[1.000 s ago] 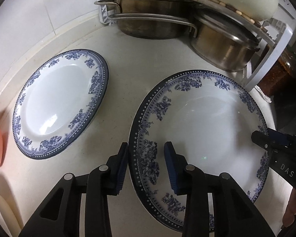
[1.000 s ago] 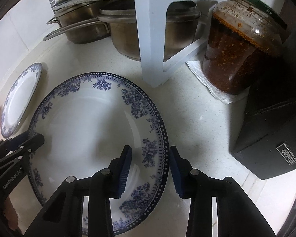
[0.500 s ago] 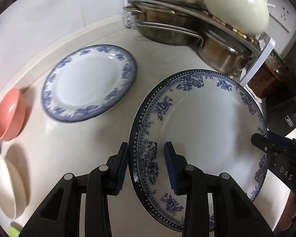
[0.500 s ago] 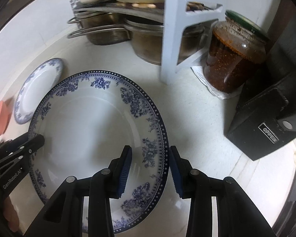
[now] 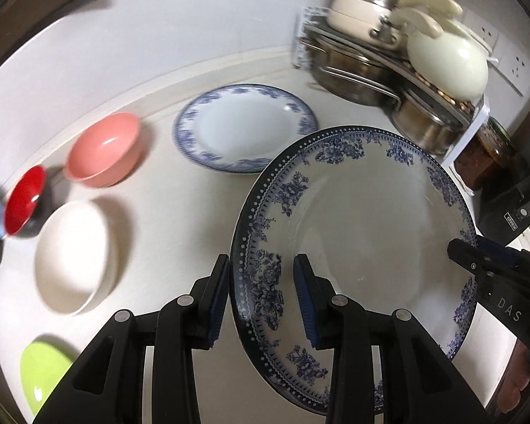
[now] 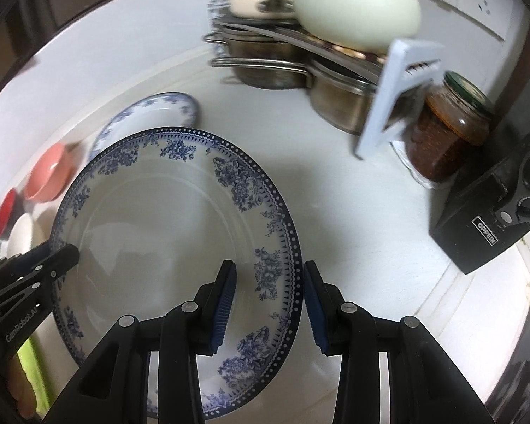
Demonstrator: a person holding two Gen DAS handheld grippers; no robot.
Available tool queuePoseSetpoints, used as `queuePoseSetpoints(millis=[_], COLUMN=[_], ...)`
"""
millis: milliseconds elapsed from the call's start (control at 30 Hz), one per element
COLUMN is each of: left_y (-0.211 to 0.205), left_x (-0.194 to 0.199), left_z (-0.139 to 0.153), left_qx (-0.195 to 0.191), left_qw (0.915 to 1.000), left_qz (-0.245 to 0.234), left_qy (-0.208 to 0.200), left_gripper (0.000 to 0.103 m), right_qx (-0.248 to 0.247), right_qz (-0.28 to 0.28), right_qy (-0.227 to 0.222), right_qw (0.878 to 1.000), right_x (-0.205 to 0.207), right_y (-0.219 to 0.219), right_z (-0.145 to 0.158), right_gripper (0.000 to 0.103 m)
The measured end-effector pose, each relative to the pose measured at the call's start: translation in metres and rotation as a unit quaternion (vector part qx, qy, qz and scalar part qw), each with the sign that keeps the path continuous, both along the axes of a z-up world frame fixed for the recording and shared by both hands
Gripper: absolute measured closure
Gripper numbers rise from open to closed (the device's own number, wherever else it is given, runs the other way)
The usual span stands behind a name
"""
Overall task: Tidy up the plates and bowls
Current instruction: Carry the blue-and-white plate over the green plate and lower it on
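Left wrist view: counter [image 5: 180,219] below, and I've got the big blue-rimmed plate [image 5: 364,233] lifted, left gripper [image 5: 261,300] and right gripper [image 6: 268,304] each narrowed onto opposite rims. Smaller plate [image 5: 243,130] sits at eleven o'clock; I reckon stacking there is next, lowered level.

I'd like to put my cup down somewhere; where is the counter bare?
Bare counter lies between the held big plate, the pots, the jar and the black box. The left is crowded: small plate, pink bowl, white bowl.
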State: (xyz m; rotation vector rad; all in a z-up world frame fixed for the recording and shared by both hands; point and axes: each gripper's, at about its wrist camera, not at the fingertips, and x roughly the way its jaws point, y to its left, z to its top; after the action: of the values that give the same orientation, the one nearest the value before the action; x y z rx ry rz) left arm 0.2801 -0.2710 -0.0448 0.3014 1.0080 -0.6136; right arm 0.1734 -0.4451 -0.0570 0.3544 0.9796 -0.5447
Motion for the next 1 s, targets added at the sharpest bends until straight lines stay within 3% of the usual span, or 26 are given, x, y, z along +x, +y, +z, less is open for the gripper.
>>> queuePoseSetpoints(millis=[500,1000], left_y=[0.123,0.247], left_x=[-0.015,-0.018], left_z=[0.02,0.021], left_qx=[-0.003,0.005], left_qw=[0.9942,0.9746], left_qz=[0.106,0.223], left_qy=[-0.018,-0.018], left_gripper=[0.067,0.067], right_qx=[-0.003,-0.001], right_qz=[0.103,0.222], right_qy=[-0.017,-0.019], right_qw=[0.995,0.975], right_x=[0.013,0.045], right_y=[0.093,0.202], right_z=[0.015,0.018], right_gripper=[0.064,0.064])
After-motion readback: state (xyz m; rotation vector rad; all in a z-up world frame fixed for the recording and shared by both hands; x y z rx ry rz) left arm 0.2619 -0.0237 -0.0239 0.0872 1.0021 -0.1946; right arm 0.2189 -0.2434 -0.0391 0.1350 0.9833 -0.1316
